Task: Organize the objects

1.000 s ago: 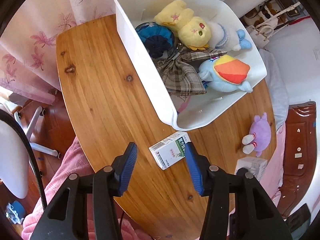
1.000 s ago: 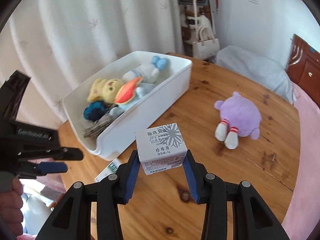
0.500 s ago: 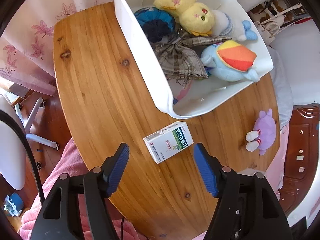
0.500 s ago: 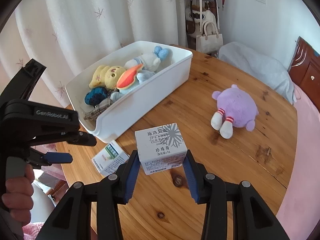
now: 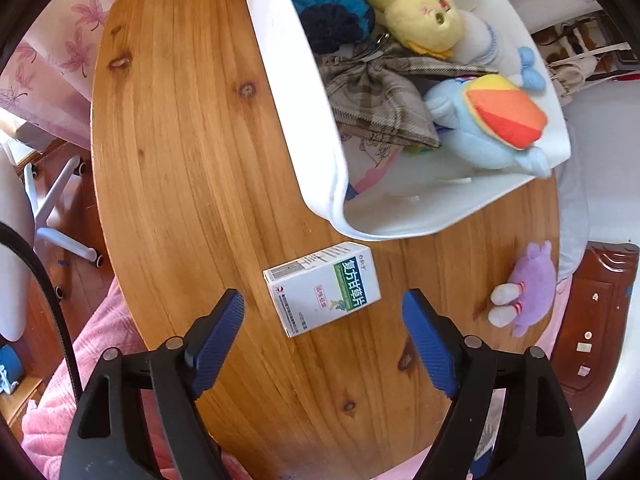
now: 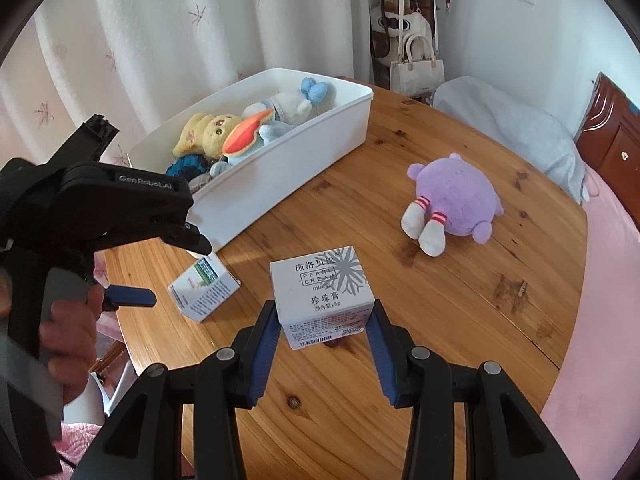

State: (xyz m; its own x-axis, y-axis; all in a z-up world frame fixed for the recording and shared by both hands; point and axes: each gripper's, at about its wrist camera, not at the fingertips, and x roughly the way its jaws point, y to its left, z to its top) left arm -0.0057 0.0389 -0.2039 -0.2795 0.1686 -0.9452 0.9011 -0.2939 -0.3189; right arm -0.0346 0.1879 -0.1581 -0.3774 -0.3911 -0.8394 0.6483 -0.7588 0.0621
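Note:
A white and green medicine box (image 5: 323, 287) lies flat on the round wooden table (image 5: 180, 152), just in front of the white bin (image 5: 288, 92). It also shows in the right wrist view (image 6: 203, 290). My left gripper (image 5: 322, 334) is open wide and hovers above the box, empty. My right gripper (image 6: 325, 328) is shut on a white pearl cream box (image 6: 322, 295) held above the table. The bin (image 6: 280, 176) holds several plush toys and a plaid cloth (image 5: 380, 100). A purple plush (image 6: 454, 202) lies on the table to the right.
The left gripper's body (image 6: 100, 204) and the hand holding it fill the left of the right wrist view. Curtains hang behind the bin. A chair base (image 5: 60, 208) stands left of the table. A handbag (image 6: 416, 72) and a bed (image 6: 520, 132) are beyond.
My left gripper has opened wider and lifted away from the medicine box, which stays on the table. My right gripper still holds the cream box and has shifted slightly.

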